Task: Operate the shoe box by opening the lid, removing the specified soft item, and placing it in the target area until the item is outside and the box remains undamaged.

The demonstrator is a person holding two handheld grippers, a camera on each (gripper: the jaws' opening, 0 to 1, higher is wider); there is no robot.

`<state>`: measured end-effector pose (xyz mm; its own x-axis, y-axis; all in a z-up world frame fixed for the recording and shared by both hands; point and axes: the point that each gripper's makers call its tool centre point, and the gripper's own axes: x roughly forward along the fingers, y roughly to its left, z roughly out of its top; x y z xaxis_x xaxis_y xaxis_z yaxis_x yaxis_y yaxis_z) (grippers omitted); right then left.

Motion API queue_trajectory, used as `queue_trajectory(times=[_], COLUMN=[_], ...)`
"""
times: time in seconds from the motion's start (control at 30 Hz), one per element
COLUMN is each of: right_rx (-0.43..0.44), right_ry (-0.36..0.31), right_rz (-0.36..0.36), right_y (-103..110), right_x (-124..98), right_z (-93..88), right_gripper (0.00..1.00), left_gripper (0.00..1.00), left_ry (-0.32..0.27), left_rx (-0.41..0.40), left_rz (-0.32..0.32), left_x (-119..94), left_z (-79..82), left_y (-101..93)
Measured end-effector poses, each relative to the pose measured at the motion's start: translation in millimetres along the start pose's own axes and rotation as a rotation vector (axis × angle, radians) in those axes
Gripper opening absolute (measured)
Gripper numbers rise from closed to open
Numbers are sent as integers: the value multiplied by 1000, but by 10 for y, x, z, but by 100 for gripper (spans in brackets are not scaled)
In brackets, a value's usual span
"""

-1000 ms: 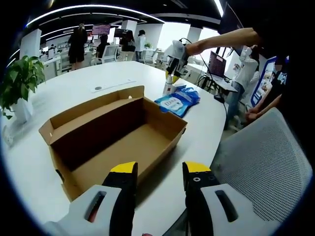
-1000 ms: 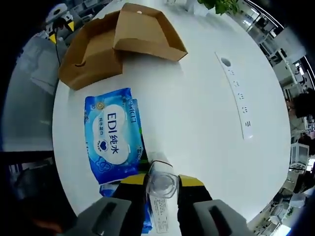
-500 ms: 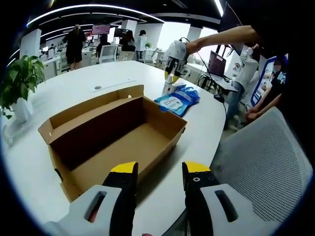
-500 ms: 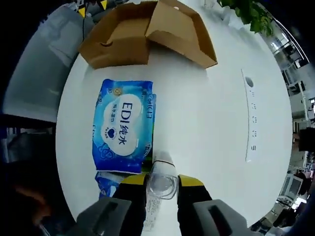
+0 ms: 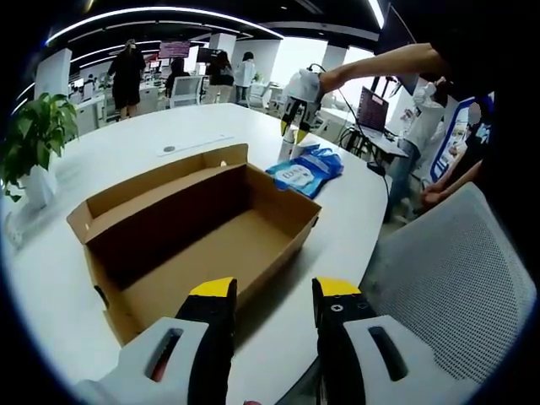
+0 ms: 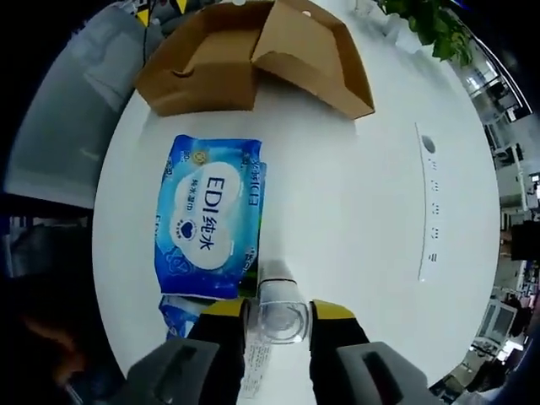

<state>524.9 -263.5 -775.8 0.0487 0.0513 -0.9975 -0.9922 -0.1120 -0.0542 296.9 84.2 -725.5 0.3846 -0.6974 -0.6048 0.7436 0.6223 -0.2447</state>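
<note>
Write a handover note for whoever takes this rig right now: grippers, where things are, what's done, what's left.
Left gripper: open, holding nothing, hovering at the near end of the shoe box.
Right gripper: a clear bottle stands between its jaws on the white table, beside the blue wipes pack; actual grip unclear.
Done: box open, nothing visible inside, no damage visible; wipes pack lies outside on the table.
Left: let go of the bottle, confirm the pack sits in the target area.

"EDI 纯水" on blue wipes pack point(image 6: 209, 219)
</note>
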Motion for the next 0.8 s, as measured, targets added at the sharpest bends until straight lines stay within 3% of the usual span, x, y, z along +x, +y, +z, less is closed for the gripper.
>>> queue_trajectory(times=[0.43, 0.57, 0.8], right_rx=[89, 173, 377], right_ry=[-34, -66, -176], right_rz=[-17, -37, -80], right_y=[21, 55, 218], right_x=[-140, -233, -381], right_z=[-85, -174, -330], right_gripper=[33, 34, 36], left_gripper=[36, 36, 35], left_ry=[-13, -25, -56], left_rx=[-8, -19, -34], left_rz=[-4, -6, 2], left_x=[13, 17, -12], left_z=[30, 46, 111], left_y=[-9, -3, 41])
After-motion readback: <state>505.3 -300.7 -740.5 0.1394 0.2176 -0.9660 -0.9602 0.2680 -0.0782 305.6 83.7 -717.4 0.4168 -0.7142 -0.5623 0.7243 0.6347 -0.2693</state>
